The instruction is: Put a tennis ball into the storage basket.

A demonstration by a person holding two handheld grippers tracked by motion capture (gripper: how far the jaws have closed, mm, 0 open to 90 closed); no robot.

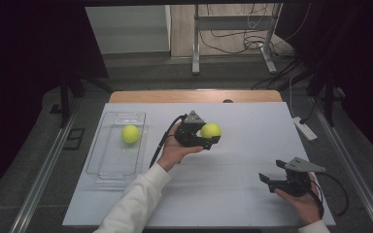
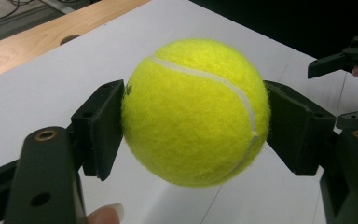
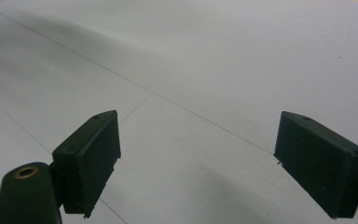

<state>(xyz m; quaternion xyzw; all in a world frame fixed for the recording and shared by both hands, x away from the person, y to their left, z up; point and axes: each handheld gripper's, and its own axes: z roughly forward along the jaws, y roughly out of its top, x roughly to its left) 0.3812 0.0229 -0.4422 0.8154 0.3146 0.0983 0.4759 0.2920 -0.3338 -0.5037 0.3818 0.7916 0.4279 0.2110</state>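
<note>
A yellow tennis ball (image 1: 211,130) (image 2: 195,111) sits between the jaws of my left gripper (image 1: 211,135) (image 2: 195,126), which is shut on it above the middle of the white table (image 1: 252,116). Both pads press the ball's sides. A second tennis ball (image 1: 130,134) lies in the clear plastic tray (image 1: 108,167) at the left. My right gripper (image 1: 268,179) (image 3: 214,161) is held low at the front right, jaws open with bare table between them. It appears far off in the left gripper view as the right gripper (image 2: 352,88).
The tray stands near the table's left edge. A wooden strip (image 1: 194,95) borders the far edge. A white power strip (image 1: 304,128) lies on the floor to the right, and metal legs and cables (image 1: 233,43) stand beyond.
</note>
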